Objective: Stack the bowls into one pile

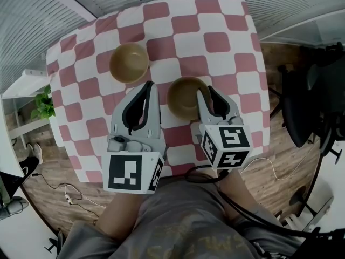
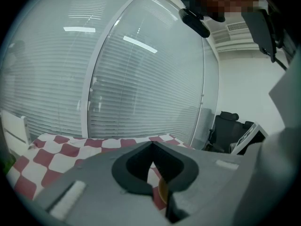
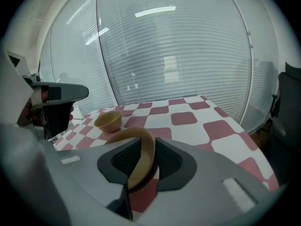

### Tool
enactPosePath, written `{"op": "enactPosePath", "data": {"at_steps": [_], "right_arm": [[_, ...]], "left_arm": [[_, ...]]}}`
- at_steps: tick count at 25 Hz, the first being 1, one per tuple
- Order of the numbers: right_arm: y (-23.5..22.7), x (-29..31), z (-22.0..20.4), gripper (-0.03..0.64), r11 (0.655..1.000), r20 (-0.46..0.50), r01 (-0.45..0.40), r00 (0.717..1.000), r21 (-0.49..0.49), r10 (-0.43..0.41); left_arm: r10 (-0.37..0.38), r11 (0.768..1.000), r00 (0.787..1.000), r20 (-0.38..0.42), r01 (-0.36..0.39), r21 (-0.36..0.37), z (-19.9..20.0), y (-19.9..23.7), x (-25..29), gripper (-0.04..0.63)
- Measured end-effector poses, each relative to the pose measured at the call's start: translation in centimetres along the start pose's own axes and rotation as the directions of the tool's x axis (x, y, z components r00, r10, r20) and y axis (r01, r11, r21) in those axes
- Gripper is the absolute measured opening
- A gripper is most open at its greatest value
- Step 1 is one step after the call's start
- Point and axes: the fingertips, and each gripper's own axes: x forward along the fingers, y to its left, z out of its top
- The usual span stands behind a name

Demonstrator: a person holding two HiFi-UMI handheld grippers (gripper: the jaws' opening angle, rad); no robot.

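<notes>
Two tan bowls are on a table (image 1: 215, 20) covered in a red-and-white checked cloth. The far bowl (image 1: 129, 62) (image 3: 108, 120) stands alone at the back left. The near bowl (image 1: 185, 97) (image 3: 141, 157) is gripped at its right rim by my right gripper (image 1: 206, 94) (image 3: 146, 144), one finger inside the rim and one outside. My left gripper (image 1: 151, 86) (image 2: 151, 146) hovers just left of the near bowl, shut and with nothing in it. It points toward the gap between the bowls. In the left gripper view only a sliver of the near bowl (image 2: 163, 191) shows.
A black office chair (image 1: 304, 109) stands right of the table on the wooden floor. A potted plant (image 1: 44, 107) and a white shelf (image 1: 21, 88) are to the left. Glass walls with blinds (image 3: 178, 55) run behind the table. Cables (image 1: 70, 196) lie on the floor.
</notes>
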Motion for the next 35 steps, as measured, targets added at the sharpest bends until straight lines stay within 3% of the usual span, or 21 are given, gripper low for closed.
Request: {"op": "enactPosePath", "data": {"at_steps": [7, 14, 17, 21, 22, 25, 31, 35], "right_arm": [[-0.1, -1.7, 2.4, 0.118, 0.999, 0.074, 0.014, 0.997, -0.029, -0.012], [2.0, -3.8, 7.2, 0.106, 0.994, 0.186, -0.029, 0.981, -0.104, 0.048], [3.8, -4.5, 10.3, 0.098, 0.985, 0.256, -0.064, 0.961, -0.158, 0.104], [6.9, -6.9, 12.3, 0.055, 0.975, 0.298, -0.099, 0.942, -0.198, 0.156], [7.8, -7.1, 13.1, 0.027, 0.970, 0.311, -0.114, 0.933, -0.214, 0.179], [10.4, -7.2, 15.3, 0.026, 0.951, 0.347, -0.161, 0.904, -0.266, 0.250], [14.2, -8.0, 17.0, 0.026, 0.921, 0.364, -0.215, 0.870, -0.325, 0.332], [15.2, -8.4, 17.2, 0.026, 0.907, 0.365, -0.236, 0.857, -0.350, 0.364]], "left_arm": [[0.022, 1.000, 0.999, 0.041, -0.023, 0.015, 1.8, -0.4, -1.5, 0.000], [0.077, 0.995, 0.986, 0.151, -0.084, 0.044, 5.8, -0.5, -4.6, 0.000], [0.115, 0.989, 0.969, 0.220, -0.132, 0.063, 7.9, -0.2, -6.4, 0.000], [0.157, 0.981, 0.954, 0.256, -0.180, 0.071, 9.9, -0.1, -10.1, 0.000], [0.175, 0.977, 0.945, 0.275, -0.202, 0.074, 10.6, 0.2, -10.8, 0.000], [0.235, 0.959, 0.914, 0.332, -0.274, 0.076, 12.2, 1.5, -12.8, 0.000], [0.323, 0.926, 0.867, 0.380, -0.373, 0.063, 13.5, 3.1, -16.7, 0.000], [0.367, 0.908, 0.849, 0.380, -0.416, 0.051, 13.1, 3.4, -17.9, 0.000]]}}
